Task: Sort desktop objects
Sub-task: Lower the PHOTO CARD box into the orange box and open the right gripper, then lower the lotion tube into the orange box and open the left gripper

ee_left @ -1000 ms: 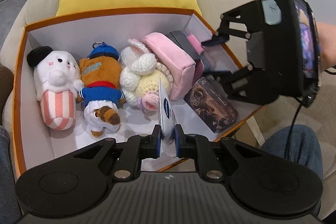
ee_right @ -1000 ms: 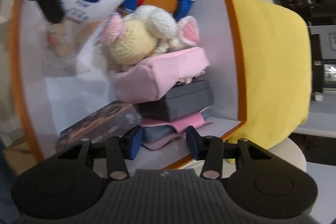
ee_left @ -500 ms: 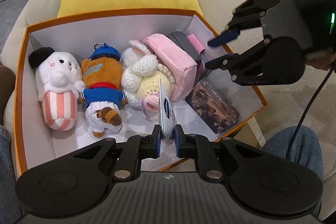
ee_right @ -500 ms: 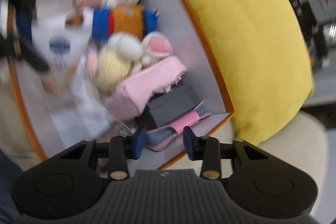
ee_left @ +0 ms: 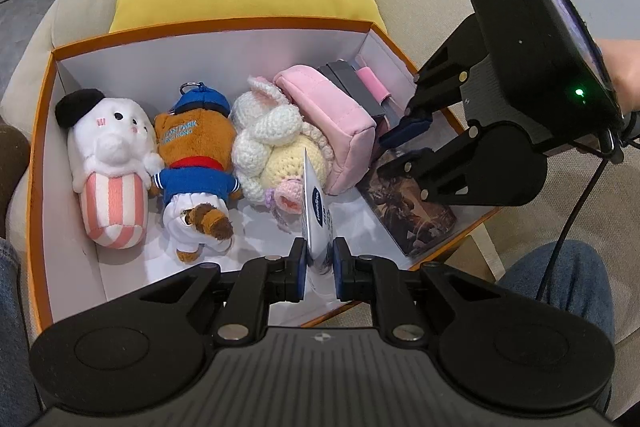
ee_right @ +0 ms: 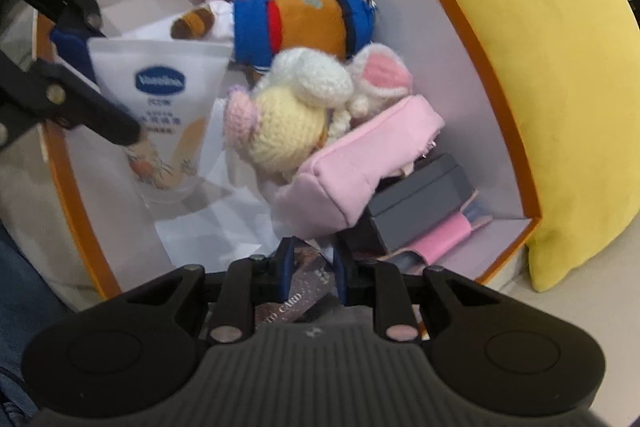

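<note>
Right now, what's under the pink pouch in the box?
The pink pouch leans on a grey case, which sits on a pink-strapped item. Anything beneath that is covered.

Left claw (ee_left: 320,265) clamps a tube; right claw (ee_right: 313,273) narrowly parted, pointing down.

fuzzy plush toys (ee_left: 108,163); glossy plastic tube (ee_right: 160,107).

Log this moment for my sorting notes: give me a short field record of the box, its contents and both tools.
container: orange box
plush row: white plush, bear plush, crochet bunny
right side: pink pouch, grey box, dark card box
left tool: shut on white tube
right tool: over dark card box, grip unclear
</note>
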The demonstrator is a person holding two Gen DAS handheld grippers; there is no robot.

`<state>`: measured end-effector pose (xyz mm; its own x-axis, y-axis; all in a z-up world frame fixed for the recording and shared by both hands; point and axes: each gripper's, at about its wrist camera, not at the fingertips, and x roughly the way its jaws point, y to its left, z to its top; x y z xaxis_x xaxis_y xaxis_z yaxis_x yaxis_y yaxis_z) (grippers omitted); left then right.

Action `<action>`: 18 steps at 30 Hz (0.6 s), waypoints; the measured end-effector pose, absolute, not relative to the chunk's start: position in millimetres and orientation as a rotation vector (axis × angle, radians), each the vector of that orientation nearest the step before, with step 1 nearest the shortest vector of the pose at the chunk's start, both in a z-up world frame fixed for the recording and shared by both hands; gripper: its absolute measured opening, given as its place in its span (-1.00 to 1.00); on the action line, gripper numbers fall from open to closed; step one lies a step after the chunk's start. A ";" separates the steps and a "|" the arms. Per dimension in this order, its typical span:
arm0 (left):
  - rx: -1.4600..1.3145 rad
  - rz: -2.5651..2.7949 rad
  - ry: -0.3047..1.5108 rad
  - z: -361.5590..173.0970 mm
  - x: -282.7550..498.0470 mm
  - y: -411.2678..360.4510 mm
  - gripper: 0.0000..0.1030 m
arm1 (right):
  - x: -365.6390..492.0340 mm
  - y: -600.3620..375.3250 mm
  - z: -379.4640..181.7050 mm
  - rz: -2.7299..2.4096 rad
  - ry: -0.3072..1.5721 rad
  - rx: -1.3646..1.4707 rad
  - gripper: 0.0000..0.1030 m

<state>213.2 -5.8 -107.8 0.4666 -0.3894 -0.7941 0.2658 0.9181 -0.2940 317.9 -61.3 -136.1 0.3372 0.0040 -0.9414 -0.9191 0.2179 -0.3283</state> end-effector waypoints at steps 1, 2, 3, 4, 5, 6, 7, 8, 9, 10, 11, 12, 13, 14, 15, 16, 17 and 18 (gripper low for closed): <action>-0.137 -0.403 1.009 -107.8 213.3 -5.8 -0.71 | 319.1 -61.5 -136.7 0.810 1.035 -1.168 -0.59; -0.138 -0.403 1.008 -107.9 213.6 -5.6 -0.71 | 320.4 -62.1 -138.3 0.787 1.050 -1.180 -0.59; -0.138 -0.402 1.008 -107.7 213.9 -5.6 -0.71 | 321.6 -62.7 -139.0 0.778 1.061 -1.179 -0.59; -0.137 -0.400 1.006 -107.4 213.8 -5.6 -0.71 | 323.0 -62.2 -138.4 0.771 1.071 -1.164 -0.58; -0.136 -0.400 1.003 -107.1 213.9 -5.9 -0.71 | 323.9 -61.2 -138.6 0.762 1.075 -1.157 -0.58; -0.135 -0.400 1.002 -107.0 214.0 -6.0 -0.71 | 323.3 -60.0 -139.4 0.760 1.068 -1.161 -0.58; -0.130 -0.400 0.995 -106.4 213.5 -6.3 -0.71 | 321.9 -59.2 -140.6 0.763 1.059 -1.171 -0.58; -0.123 -0.402 0.986 -105.8 213.0 -7.1 -0.71 | 319.6 -58.2 -142.4 0.762 1.047 -1.187 -0.58; -0.119 -0.406 0.980 -105.4 212.9 -7.7 -0.71 | 317.8 -57.4 -143.2 0.761 1.037 -1.195 -0.57; -0.116 -0.415 0.972 -105.1 213.0 -8.7 -0.71 | 316.4 -57.0 -142.6 0.764 1.029 -1.194 -0.57; -0.116 -0.425 0.969 -105.0 213.7 -9.8 -0.71 | 315.4 -57.0 -140.2 0.768 1.021 -1.184 -0.59; -0.113 -0.432 0.968 -104.8 214.6 -11.2 -0.71 | 315.1 -57.5 -135.7 0.775 1.014 -1.161 -0.57; -0.104 -0.438 0.965 -104.1 215.6 -13.9 -0.71 | 315.1 -58.5 -129.8 0.784 1.006 -1.128 -0.57; -0.095 -0.437 0.964 -103.4 216.8 -16.4 -0.71 | 315.3 -59.7 -123.3 0.788 1.000 -1.095 -0.57; -0.086 -0.431 0.964 -102.9 218.9 -19.4 -0.71 | 315.7 -61.3 -116.8 0.789 0.995 -1.064 -0.57; -0.081 -0.421 0.965 -102.9 220.6 -21.4 -0.72 | 316.3 -63.2 -111.6 0.794 0.997 -1.030 -0.57; -0.080 -0.412 0.968 -103.1 222.7 -23.0 -0.72 | 317.2 -64.8 -108.3 0.804 1.006 -0.998 -0.57; -0.080 -0.402 0.970 -103.8 225.2 -24.4 -0.72 | 318.4 -66.6 -106.0 0.818 1.024 -0.960 -0.57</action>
<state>225.2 -24.4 -103.8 0.4976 -0.3670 -0.7859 0.2964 0.9235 -0.2435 318.4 -66.6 -106.0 0.3141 0.1104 -0.9430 -0.8952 0.3651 -0.2554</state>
